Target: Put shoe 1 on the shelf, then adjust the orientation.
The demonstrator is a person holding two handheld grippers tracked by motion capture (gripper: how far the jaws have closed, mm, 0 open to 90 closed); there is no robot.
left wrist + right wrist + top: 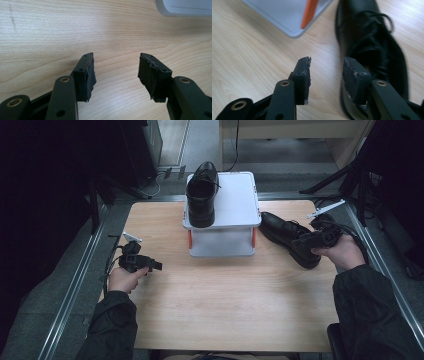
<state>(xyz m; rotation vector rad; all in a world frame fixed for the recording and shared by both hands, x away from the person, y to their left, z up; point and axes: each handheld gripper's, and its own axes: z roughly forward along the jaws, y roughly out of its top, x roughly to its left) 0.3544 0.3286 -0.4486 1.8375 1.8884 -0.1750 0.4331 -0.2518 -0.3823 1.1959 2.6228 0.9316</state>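
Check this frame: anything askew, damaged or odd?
The pair is split: one black shoe stands on the grey box, its heel overhanging the front edge; the other shoe lies on the table beside the box. The right gripper's pads have ragged, chipped edges.

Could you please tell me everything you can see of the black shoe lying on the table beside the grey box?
The shoe is a black lace-up dress shoe that looks like smooth leather, with dark laces tied over the tongue and its opening facing up. It rests sole down on the wooden table, right of the grey box, toe towards the box, heel towards the right gripper. That gripper hovers at its heel end, jaws open, not gripping it.
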